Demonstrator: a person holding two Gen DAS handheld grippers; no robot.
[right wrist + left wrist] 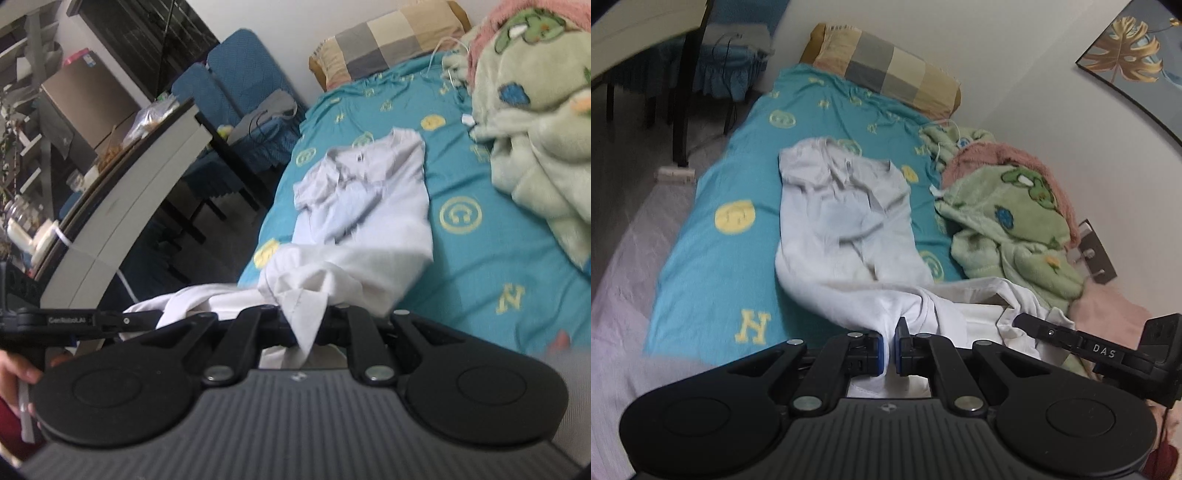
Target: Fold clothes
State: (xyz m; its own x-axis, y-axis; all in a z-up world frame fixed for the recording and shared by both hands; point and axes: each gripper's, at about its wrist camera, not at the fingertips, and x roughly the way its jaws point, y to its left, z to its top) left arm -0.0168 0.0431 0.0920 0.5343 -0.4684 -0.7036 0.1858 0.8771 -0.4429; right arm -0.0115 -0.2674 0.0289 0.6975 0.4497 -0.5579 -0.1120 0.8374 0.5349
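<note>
One white T-shirt [846, 206] lies lengthwise on the bed [713, 258], its collar end pointing toward the single checked pillow [886, 70] at the head and its hem end pulled up off the sheet toward the two grippers. The cloth is thin, soft cotton, rumpled into loose folds across the chest and bunched into thick ridges where it is held. The left gripper [889, 350] has its two blue-padded fingers drawn nearly together with a pinch of the hem between them; the right gripper [304, 325] is clamped on another gathered corner, a flap of stitched fabric hanging down between its black linkages. Both tools are matte black plastic with ribbed grey bodies and round pivot discs. The bed wears a teal sheet printed with yellow round emblems and letters, smooth but creased near the pillow. On the wall side of the shirt sits one heap of fluffy green fleece blanket [1015, 229] with cartoon patches, backed in shaggy pink. On the shirt's other side, off the bed, stands one dark-legged table [122, 192] with a pale edge.
</note>
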